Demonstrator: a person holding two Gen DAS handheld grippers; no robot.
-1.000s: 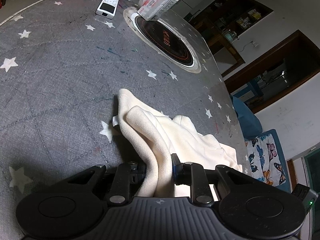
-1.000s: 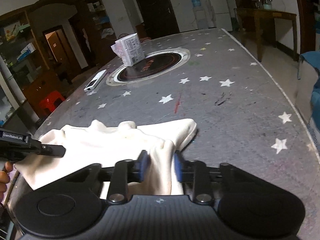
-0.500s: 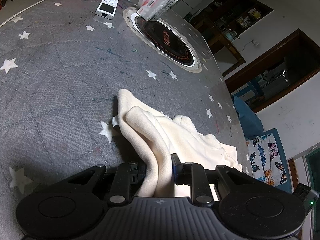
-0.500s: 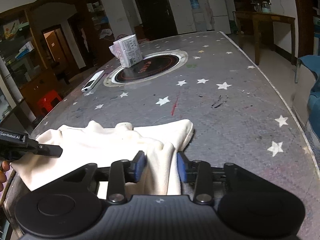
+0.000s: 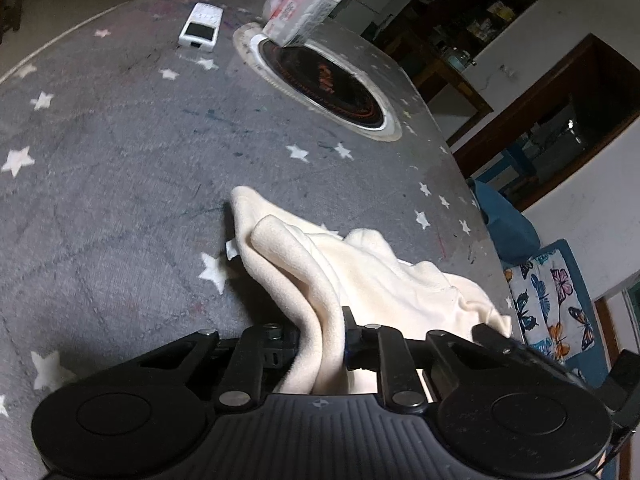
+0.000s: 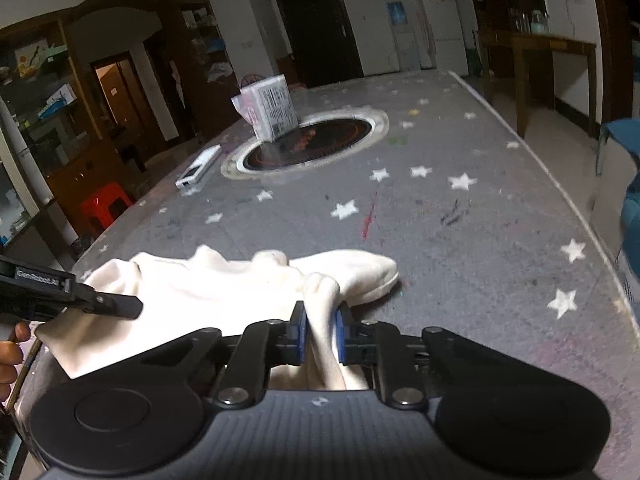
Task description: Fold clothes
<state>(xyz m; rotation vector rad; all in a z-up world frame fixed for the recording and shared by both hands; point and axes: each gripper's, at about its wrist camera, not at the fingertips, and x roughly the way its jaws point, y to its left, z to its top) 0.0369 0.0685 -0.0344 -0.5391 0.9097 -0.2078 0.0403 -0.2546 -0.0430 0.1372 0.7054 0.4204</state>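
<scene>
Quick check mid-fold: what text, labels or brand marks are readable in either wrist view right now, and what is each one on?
"GenRobot.AI": white lettering on the side of the left tongs, seen in the right wrist view.
Printed panel on the tissue pack: too small to read.
Red marking on the black round cooktop: too blurred to read.
White remote: no legible marks.
Cream garment: no visible print.

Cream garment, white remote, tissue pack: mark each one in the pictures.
cream garment (image 5: pixel 360 264), left wrist view, on its flat middle.
white remote (image 5: pixel 201 30), left wrist view, on its dark screen.
tissue pack (image 6: pixel 272 108), right wrist view, on its printed side.
</scene>
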